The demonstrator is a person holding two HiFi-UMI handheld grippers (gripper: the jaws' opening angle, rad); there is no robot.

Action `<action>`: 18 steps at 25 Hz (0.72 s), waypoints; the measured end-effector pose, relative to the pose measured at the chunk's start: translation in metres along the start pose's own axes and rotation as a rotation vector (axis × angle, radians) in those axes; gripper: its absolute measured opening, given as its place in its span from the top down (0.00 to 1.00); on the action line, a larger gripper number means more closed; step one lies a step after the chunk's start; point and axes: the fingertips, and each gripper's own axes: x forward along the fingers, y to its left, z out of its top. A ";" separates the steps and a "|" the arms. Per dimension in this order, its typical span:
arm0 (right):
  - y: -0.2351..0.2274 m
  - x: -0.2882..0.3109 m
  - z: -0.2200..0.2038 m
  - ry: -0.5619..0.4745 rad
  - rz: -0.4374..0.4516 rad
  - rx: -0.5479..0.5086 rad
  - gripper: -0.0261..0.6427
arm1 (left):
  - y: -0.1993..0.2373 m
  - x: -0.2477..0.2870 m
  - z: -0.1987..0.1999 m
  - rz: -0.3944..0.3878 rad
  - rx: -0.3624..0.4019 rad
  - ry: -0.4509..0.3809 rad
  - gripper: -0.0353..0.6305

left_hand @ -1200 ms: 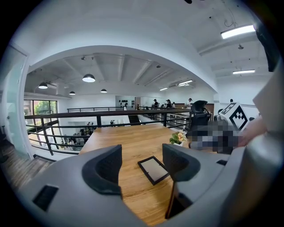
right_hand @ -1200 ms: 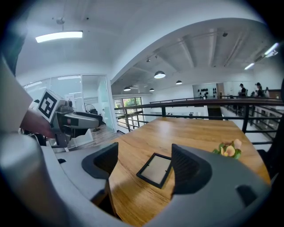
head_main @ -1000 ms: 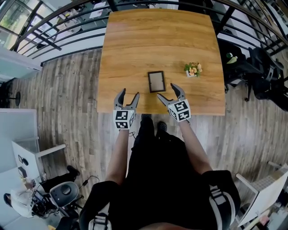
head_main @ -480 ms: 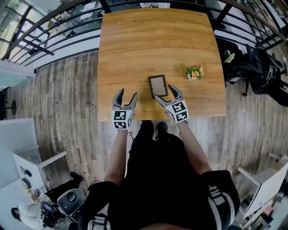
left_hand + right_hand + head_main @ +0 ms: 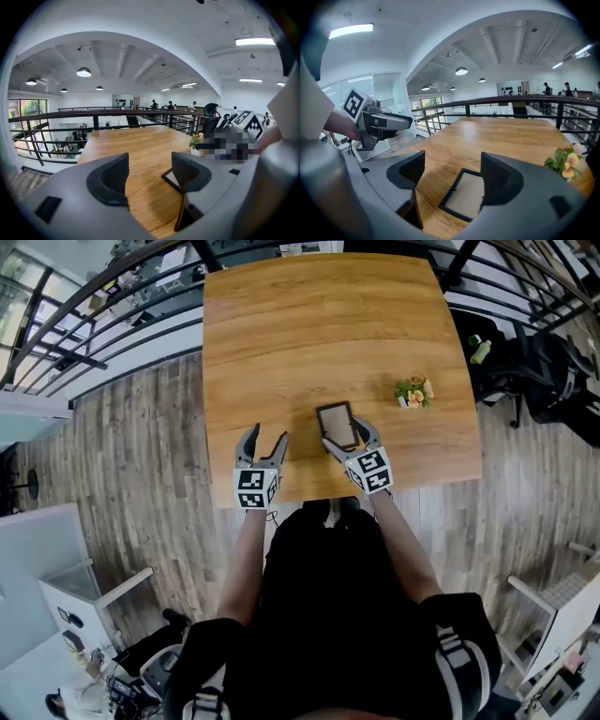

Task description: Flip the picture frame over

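Wooden tabletop [image 5: 281,334] on a railed mezzanine, as my head view shows it. The picture frame [image 5: 337,425] lies flat close to the near edge, left of a small potted plant [image 5: 413,392], just as it lay a second ago. What has changed is that I have brought both claws forward over that edge. The right claw [image 5: 345,435], which was short of the frame, now stands over its near end with jaws wide apart, gripping nothing. The left claw [image 5: 265,437], likewise open and empty, is over bare wood to the frame's left. My reading is that the approach is nearly complete, while the grasp and flip are not yet begun.
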 end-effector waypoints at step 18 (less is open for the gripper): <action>-0.012 0.037 -0.033 0.058 -0.055 0.089 0.41 | 0.017 0.043 -0.027 -0.089 0.005 0.078 0.50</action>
